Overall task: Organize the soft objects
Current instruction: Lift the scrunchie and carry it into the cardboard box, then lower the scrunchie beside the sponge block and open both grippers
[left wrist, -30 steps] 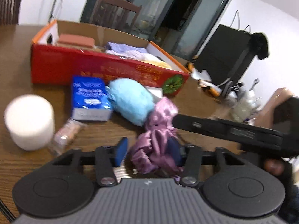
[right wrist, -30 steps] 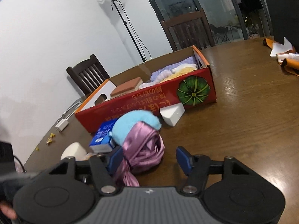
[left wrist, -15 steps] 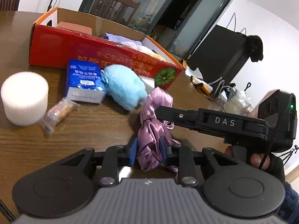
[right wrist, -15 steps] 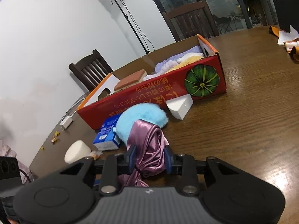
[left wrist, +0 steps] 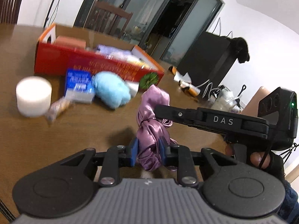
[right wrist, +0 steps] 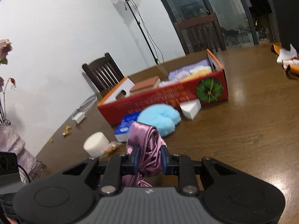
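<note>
Left wrist view: wooden desk (left wrist: 28, 136), blurred, soft things scattered on it
white foam cylinder (left wrist: 33, 95): far left, upright on desk
small wrapped packet (left wrist: 58, 107): just right of the cylinder, lying flat
red cardboard box (left wrist: 89, 63): behind, open top, holds a brown block, lavender and yellow soft items
blue tissue pack (left wrist: 80, 85): in front of the box, touching the blue plush
blue plush (left wrist: 111, 89): right of the pack, on desk
purple satin scrunchie (left wrist: 152, 130): centre, lifted off the desk, stretched between both tools, shadow under it
left tool (left wrist: 147, 154): blue pads clamped on the lower end of the scrunchie
right tool (left wrist: 158, 112): comes in from the right, tip pinching the scrunchie's middle; gloved hand (left wrist: 261, 160) on its grip

Right wrist view: same desk (right wrist: 252, 130) from the other side
vase with flowers (right wrist: 11, 143): far left edge
white foam cylinder (right wrist: 96, 144): left of centre
blue tissue pack (right wrist: 126, 126): behind the scrunchie
purple satin scrunchie (right wrist: 147, 149): bunched between the pads
right tool (right wrist: 148, 158): closed tight on the scrunchie
blue plush (right wrist: 159, 118): just beyond
white foam wedge (right wrist: 190, 108): right of the plush, by the box
red cardboard box (right wrist: 168, 97): pumpkin picture at its right end
orange wrappers (right wrist: 287, 59): far right
</note>
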### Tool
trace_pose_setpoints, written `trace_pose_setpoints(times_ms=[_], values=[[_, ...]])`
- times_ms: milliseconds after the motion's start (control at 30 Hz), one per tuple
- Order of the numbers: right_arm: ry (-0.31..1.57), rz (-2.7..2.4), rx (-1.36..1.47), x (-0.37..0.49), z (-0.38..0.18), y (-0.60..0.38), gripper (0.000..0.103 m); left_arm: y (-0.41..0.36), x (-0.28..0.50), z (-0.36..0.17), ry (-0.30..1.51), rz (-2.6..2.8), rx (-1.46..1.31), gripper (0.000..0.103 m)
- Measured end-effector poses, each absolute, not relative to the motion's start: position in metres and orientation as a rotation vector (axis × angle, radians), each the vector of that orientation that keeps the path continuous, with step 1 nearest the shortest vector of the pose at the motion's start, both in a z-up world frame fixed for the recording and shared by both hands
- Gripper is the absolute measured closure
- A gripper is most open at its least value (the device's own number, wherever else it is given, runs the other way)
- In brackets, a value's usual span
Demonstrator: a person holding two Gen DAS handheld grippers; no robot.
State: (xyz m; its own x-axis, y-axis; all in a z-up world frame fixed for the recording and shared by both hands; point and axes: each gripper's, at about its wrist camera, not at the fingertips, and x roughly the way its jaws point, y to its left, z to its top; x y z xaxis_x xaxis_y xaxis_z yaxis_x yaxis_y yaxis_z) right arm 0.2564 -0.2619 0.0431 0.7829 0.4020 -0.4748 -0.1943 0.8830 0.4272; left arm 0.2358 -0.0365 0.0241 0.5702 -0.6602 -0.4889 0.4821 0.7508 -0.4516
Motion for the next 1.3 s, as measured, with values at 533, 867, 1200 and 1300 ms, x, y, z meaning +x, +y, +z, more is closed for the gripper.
trace_pose_setpoints(times_ms=[533,867,1200,1300], values=[[0.52,0.406,0.262,0.466,0.144,-0.254,0.082,-0.037,0.446,0.114,0.623,-0.619,-0.289,0.08],[0.742,0.288,0.207,0.612,0.08,-0.217,0.082,-0.049,0.569,0.055,0.862,-0.488,-0.172,0.08],[0.88,0.271,0.232,0.638,0.04,-0.214,0.077,-0.055,0.575,0.04,0.903,-0.407,-0.087,0.063],[0.877,0.255,0.225,0.637,0.043,-0.217,0.068,-0.049,0.573,0.045,0.896,-0.397,-0.11,0.057]])
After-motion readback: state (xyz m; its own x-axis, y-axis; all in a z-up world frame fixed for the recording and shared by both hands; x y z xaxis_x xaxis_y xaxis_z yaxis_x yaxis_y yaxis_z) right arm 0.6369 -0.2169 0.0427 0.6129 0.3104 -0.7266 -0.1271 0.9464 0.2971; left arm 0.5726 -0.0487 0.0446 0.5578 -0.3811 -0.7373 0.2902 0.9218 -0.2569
